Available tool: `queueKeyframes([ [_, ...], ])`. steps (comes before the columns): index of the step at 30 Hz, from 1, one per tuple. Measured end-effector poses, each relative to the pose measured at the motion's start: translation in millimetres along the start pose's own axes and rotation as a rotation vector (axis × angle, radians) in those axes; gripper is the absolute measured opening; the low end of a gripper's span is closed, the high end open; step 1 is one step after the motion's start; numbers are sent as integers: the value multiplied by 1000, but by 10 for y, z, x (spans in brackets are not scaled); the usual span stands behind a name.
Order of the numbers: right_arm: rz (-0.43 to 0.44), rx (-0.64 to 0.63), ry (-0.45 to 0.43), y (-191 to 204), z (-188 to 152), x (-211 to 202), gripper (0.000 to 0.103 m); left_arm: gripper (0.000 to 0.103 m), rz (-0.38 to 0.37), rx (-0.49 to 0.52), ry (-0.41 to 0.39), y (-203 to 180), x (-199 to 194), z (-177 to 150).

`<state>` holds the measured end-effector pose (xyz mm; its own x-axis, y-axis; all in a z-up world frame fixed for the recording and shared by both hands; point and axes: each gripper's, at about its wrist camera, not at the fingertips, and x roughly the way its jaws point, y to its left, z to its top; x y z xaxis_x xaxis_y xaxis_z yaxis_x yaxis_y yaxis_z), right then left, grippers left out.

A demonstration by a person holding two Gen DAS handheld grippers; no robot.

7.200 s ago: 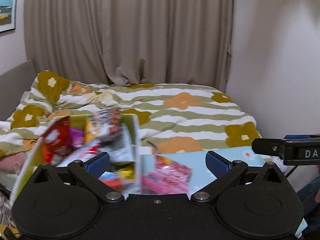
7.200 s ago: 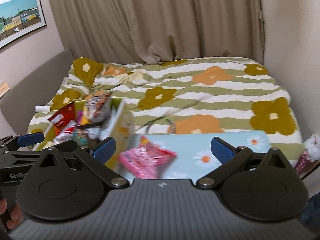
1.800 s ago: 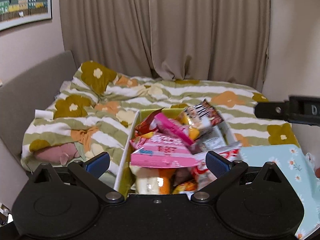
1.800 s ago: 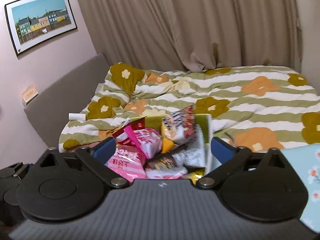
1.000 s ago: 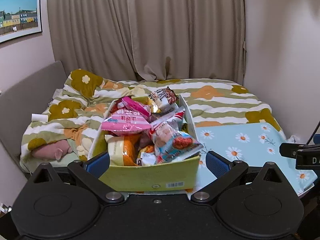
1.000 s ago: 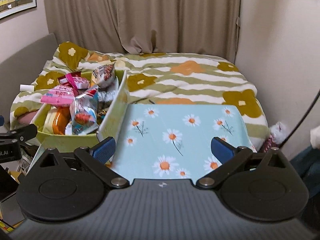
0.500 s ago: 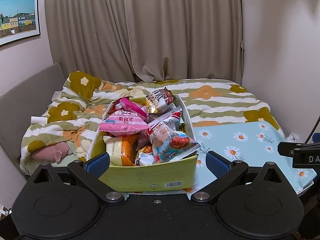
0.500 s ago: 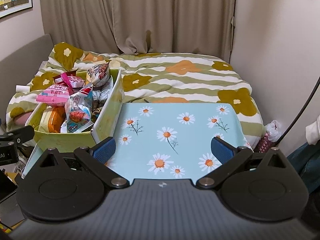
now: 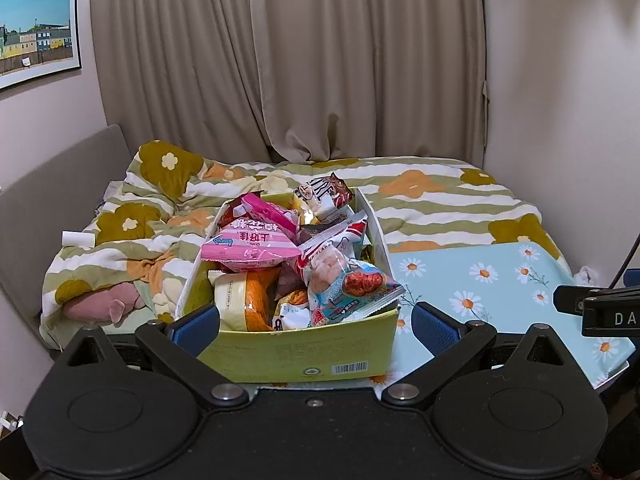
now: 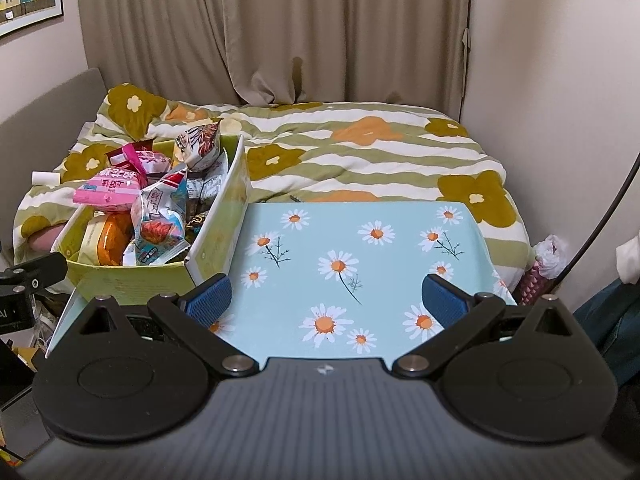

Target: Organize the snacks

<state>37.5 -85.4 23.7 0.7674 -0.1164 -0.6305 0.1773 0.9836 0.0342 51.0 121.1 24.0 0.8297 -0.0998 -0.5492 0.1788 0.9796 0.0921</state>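
Since the frames of a few seconds back, both views have drawn away from the snacks, and the pink packet [image 9: 250, 246] that once lay loose on the daisy tabletop [image 10: 384, 264] now sits on top of the pile in the yellow-green box [image 9: 296, 354].

Seen from the left wrist, the left gripper [image 9: 316, 326] has its jaws spread wide, and nothing is held between the blue pads [image 9: 197, 324]. The box stands straight ahead of it, its near wall lying between the two fingertips in the picture, though whether the pads touch the cardboard cannot be told. Heaped inside are the pink packet, an orange-and-cream packet [image 9: 244, 300] ahead of the left pad, a clear bag with red pieces [image 9: 348, 288] toward the right pad, and a brown-striped bag [image 9: 326, 194] at the far end. Part of the other tool's black body [image 9: 600, 308] reaches in from the right edge.

Seen from the right wrist, the right gripper [image 10: 326, 300] is likewise wide open and empty, hovering over the near part of the bare daisy tabletop. The box [image 10: 120, 280] is off to the left of its left pad [image 10: 208, 298], on the tabletop's left end. Beyond both lies a bed with a flowered, striped quilt [image 10: 360, 152] and beige curtains [image 10: 280, 28] behind it.
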Motion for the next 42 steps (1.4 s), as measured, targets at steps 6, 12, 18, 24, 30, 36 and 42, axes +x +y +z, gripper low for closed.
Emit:
queueKeyframes([
  [6, -6, 2, 7, 12, -3, 46, 103, 103, 1, 0, 2, 7, 7, 5],
  [12, -6, 1, 8, 24, -7, 49, 103, 103, 3, 1, 7, 16, 22, 18],
  [18, -7, 2, 8, 28, -2, 57, 103, 103, 3, -3, 8, 41, 33, 21],
  [24, -7, 1, 7, 25, -1, 60, 103, 103, 4, -5, 7, 48, 59, 29],
  [30, -10, 0, 6, 61, 8, 75, 103, 103, 4, -8, 5, 82, 84, 50],
  [36, -10, 0, 6, 70, 15, 86, 103, 103, -11, -31, -11, 129, 101, 81],
  [42, -8, 6, 6, 73, 28, 103, 103, 103, 26, -2, -16, 106, 136, 105],
])
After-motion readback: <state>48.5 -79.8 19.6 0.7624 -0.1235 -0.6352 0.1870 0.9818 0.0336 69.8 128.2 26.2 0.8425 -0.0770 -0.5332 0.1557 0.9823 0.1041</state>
